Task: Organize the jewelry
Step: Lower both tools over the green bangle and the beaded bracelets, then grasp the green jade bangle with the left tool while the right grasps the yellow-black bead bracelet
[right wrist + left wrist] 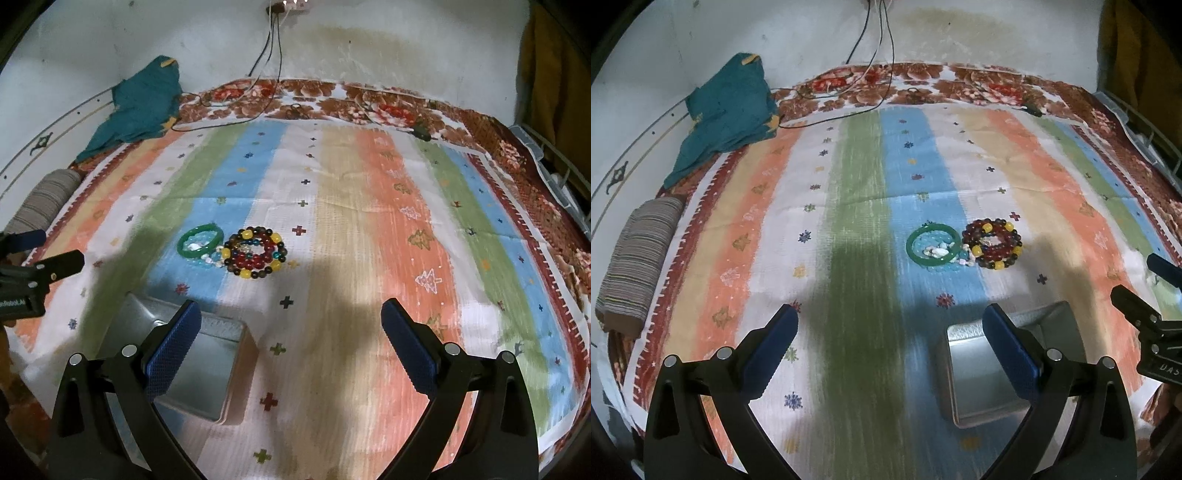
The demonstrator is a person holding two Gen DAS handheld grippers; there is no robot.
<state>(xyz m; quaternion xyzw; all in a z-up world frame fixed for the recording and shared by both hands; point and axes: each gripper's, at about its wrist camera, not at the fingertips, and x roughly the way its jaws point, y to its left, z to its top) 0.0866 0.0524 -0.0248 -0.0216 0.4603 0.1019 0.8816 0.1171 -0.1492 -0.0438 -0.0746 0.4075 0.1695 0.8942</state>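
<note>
A green bangle (933, 247) lies on the striped cloth with small white and turquoise stone pieces (940, 252) inside and beside it. Touching it on the right are beaded bracelets (993, 243) of red, dark and yellow beads. The same pile shows in the right wrist view: the bangle (200, 240) and the beads (256, 257). An open silver tin box (986, 365) sits near me, also seen in the right wrist view (195, 363). My left gripper (890, 336) is open and empty above the cloth. My right gripper (291, 332) is open and empty, right of the box.
A teal cloth (727, 110) lies at the back left, a striped rolled bundle (639, 266) at the left edge. Cables (871, 74) hang from the wall onto the bed. A wire rack (554, 162) stands at the right.
</note>
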